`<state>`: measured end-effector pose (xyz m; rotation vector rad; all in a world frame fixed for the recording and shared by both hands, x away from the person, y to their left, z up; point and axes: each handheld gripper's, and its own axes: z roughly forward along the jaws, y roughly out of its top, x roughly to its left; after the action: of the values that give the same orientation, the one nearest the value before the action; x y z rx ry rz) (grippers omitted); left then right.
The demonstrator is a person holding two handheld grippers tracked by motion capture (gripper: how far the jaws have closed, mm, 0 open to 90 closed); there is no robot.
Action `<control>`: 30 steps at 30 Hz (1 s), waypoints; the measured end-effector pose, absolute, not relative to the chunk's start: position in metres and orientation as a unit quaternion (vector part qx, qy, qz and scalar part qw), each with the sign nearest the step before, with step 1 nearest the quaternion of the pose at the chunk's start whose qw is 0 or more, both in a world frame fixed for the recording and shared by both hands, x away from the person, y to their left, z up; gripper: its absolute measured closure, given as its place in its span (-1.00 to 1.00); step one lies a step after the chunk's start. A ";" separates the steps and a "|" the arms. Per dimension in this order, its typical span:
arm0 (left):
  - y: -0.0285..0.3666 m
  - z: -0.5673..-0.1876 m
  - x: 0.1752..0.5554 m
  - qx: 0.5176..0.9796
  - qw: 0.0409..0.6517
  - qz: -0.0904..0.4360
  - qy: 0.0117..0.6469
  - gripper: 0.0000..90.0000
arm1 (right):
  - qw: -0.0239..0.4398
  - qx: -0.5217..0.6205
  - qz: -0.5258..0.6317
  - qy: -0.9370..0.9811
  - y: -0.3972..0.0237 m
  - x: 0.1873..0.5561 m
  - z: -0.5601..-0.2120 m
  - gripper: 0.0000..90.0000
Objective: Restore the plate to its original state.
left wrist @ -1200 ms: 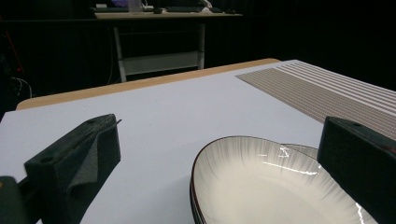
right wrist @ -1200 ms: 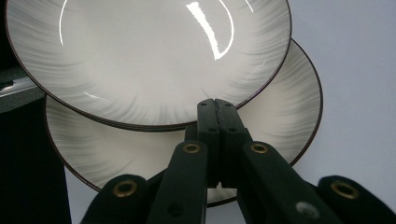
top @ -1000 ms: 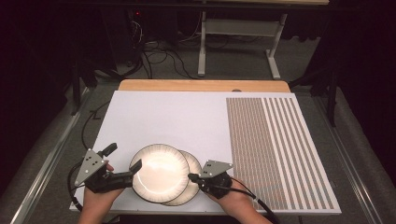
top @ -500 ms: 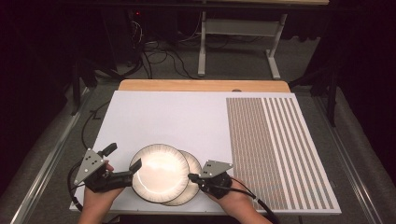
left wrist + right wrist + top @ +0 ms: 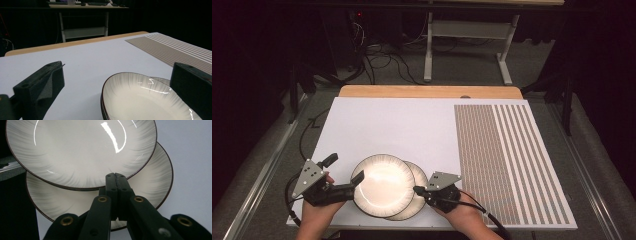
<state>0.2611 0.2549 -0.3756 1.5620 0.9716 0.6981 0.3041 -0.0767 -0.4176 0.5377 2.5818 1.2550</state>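
Presently: two plates overlapped at the near edge of the white table [image 5: 412, 125]; upper plate [image 5: 383, 185] offset left over lower plate [image 5: 418, 172]; left gripper [image 5: 357, 179] spread at the upper rim; right gripper [image 5: 417, 190] pressed together, apparently pinning the lower rim; advice: pinch the upper rim squarely, lift level, keep the lower pinned.

Upper plate [image 5: 384, 184]: cream white, fine grey radial streaks toward rim, thin dark brown rim line. Lower plate [image 5: 150, 182]: same cream, grey streaks, dark rim.
Table mat [image 5: 402, 130]: plain white at left; right part [image 5: 507, 160] brown-and-white stripes, tight at inner side, wider white gaps toward outer edge.
Table edge [image 5: 427, 91] at far side: light wood.
Left gripper [image 5: 344, 181], right gripper [image 5: 417, 190]: black jaws; grey three-cornered plates; brass-coloured rivets on right gripper.
Floor [image 5: 277, 150]: grey.
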 end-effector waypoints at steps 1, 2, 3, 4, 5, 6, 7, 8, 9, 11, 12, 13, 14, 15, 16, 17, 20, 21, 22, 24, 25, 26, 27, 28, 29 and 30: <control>0.255 -0.376 0.261 0.661 0.554 0.295 0.411 -0.99 | 0.110 0.183 0.427 0.879 -0.077 0.304 -0.418 1.00; 0.255 -0.376 0.261 0.661 0.554 0.295 0.411 -0.99 | 0.111 0.184 0.427 0.878 -0.077 0.304 -0.418 1.00; 0.255 -0.376 0.261 0.661 0.554 0.295 0.411 -0.99 | 0.111 0.184 0.427 0.878 -0.077 0.304 -0.418 1.00; 0.255 -0.376 0.261 0.662 0.554 0.295 0.411 -0.99 | 0.110 0.184 0.426 0.879 -0.077 0.304 -0.418 1.00; 0.255 -0.376 0.261 0.662 0.554 0.295 0.411 -0.99 | 0.110 0.184 0.426 0.879 -0.077 0.304 -0.418 1.00; 0.255 -0.376 0.261 0.662 0.553 0.295 0.410 -0.99 | 0.111 0.184 0.427 0.879 -0.077 0.304 -0.418 1.00; 0.255 -0.376 0.261 0.662 0.553 0.295 0.411 -0.99 | 0.110 0.185 0.427 0.878 -0.077 0.304 -0.418 1.00; 0.255 -0.376 0.261 0.662 0.553 0.295 0.411 -0.99 | 0.110 0.185 0.427 0.878 -0.077 0.304 -0.418 1.00; 0.255 -0.376 0.261 0.662 0.553 0.295 0.411 -0.99 | 0.111 0.185 0.426 0.879 -0.077 0.304 -0.418 1.00; 0.256 -0.376 0.262 0.662 0.553 0.295 0.411 -0.99 | 0.111 0.188 0.428 0.877 -0.077 0.304 -0.417 1.00; 0.256 -0.376 0.262 0.662 0.553 0.295 0.412 -0.99 | 0.113 0.188 0.428 0.877 -0.078 0.304 -0.417 1.00; 0.256 -0.376 0.262 0.661 0.553 0.295 0.412 -0.99 | 0.113 0.192 0.429 0.875 -0.080 0.305 -0.415 1.00; 0.256 -0.376 0.262 0.661 0.553 0.294 0.412 -0.99 | 0.113 0.193 0.429 0.875 -0.081 0.305 -0.415 1.00; 0.256 -0.376 0.262 0.662 0.553 0.295 0.411 -0.99 | 0.113 0.193 0.429 0.875 -0.081 0.305 -0.415 1.00; 0.256 -0.376 0.262 0.662 0.553 0.294 0.411 -0.99 | 0.112 0.193 0.429 0.875 -0.081 0.306 -0.415 1.00; 0.256 -0.376 0.262 0.663 0.553 0.294 0.411 -0.99 | 0.113 0.194 0.430 0.875 -0.082 0.306 -0.414 1.00; 0.255 -0.376 0.262 0.663 0.553 0.294 0.410 -0.99 | 0.115 0.192 0.428 0.876 -0.083 0.306 -0.414 1.00; 0.255 -0.376 0.262 0.663 0.554 0.294 0.410 -0.99 | 0.115 0.193 0.428 0.875 -0.083 0.306 -0.414 1.00; 0.255 -0.376 0.262 0.663 0.554 0.294 0.410 -0.98 | 0.116 0.193 0.429 0.875 -0.084 0.306 -0.414 1.00; 0.256 -0.376 0.262 0.663 0.553 0.294 0.410 -0.98 | 0.114 0.196 0.428 0.875 -0.085 0.305 -0.414 1.00; 0.255 -0.376 0.262 0.663 0.553 0.294 0.410 -0.98 | 0.114 0.195 0.430 0.874 -0.085 0.305 -0.414 1.00; 0.255 -0.376 0.262 0.663 0.553 0.294 0.409 -0.98 | 0.114 0.195 0.430 0.874 -0.085 0.305 -0.414 1.00; 0.255 -0.376 0.262 0.663 0.554 0.294 0.409 -0.98 | 0.116 0.195 0.427 0.875 -0.086 0.306 -0.413 1.00; 0.255 -0.376 0.262 0.663 0.553 0.294 0.409 -0.99 | 0.115 0.197 0.429 0.874 -0.087 0.305 -0.413 1.00; 0.255 -0.376 0.262 0.663 0.553 0.294 0.409 -0.99 | 0.115 0.197 0.429 0.874 -0.087 0.305 -0.413 1.00; 0.255 -0.376 0.262 0.663 0.554 0.294 0.409 -0.99 | 0.116 0.198 0.431 0.873 -0.088 0.306 -0.413 1.00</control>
<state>0.2619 0.2549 -0.3760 1.5674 0.9659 0.6949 0.3058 -0.0880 -0.4125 0.5795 2.5556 1.2611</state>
